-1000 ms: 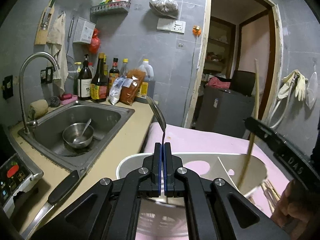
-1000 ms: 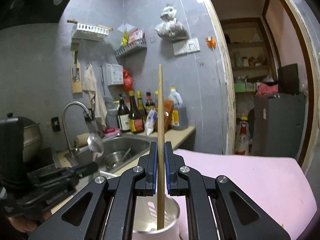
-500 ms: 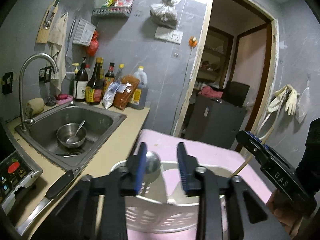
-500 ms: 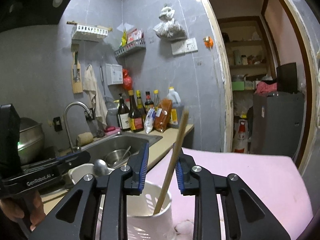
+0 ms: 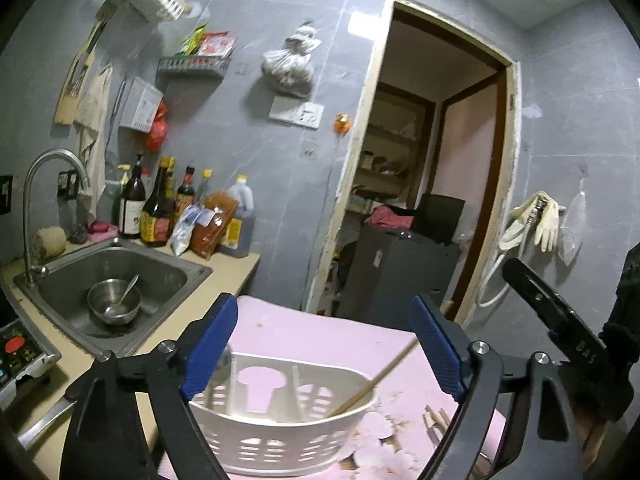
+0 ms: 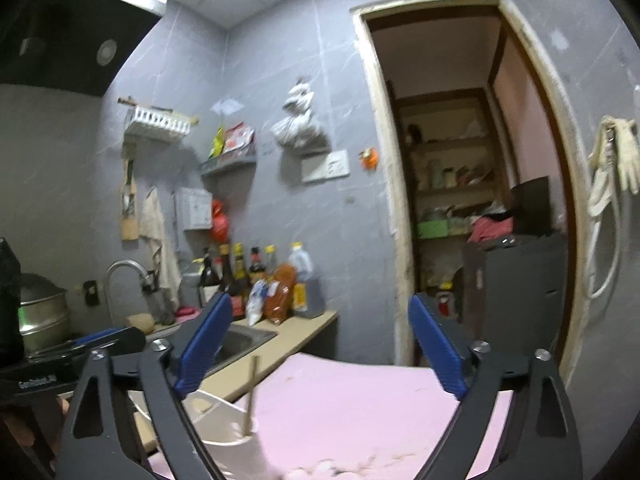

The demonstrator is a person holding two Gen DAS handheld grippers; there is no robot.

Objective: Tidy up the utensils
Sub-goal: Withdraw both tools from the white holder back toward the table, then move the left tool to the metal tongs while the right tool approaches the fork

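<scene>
A white slotted utensil basket (image 5: 280, 444) stands on the pink mat (image 5: 320, 332). A metal spoon (image 5: 231, 384) stands in its left end, partly hidden by my left finger. A wooden chopstick (image 5: 376, 380) leans out over its right rim. My left gripper (image 5: 324, 344) hangs above and behind the basket, its jaws opening with nothing between them. In the right wrist view my right gripper (image 6: 320, 344) is also opening and empty, with the chopstick (image 6: 251, 396) and basket (image 6: 216, 420) low and to its left.
Several loose chopsticks (image 5: 440, 420) lie on the mat right of the basket. A steel sink (image 5: 120, 276) to the left holds a bowl with a spoon (image 5: 114, 300). Sauce bottles (image 5: 160, 208) line the wall. A knife (image 5: 44, 420) lies on the counter edge. A doorway (image 5: 432, 200) opens behind.
Both grippers went from shut to wide open, letting go of the spoon and the chopstick, which now rest in the basket. Both grippers pulled back and upward.
</scene>
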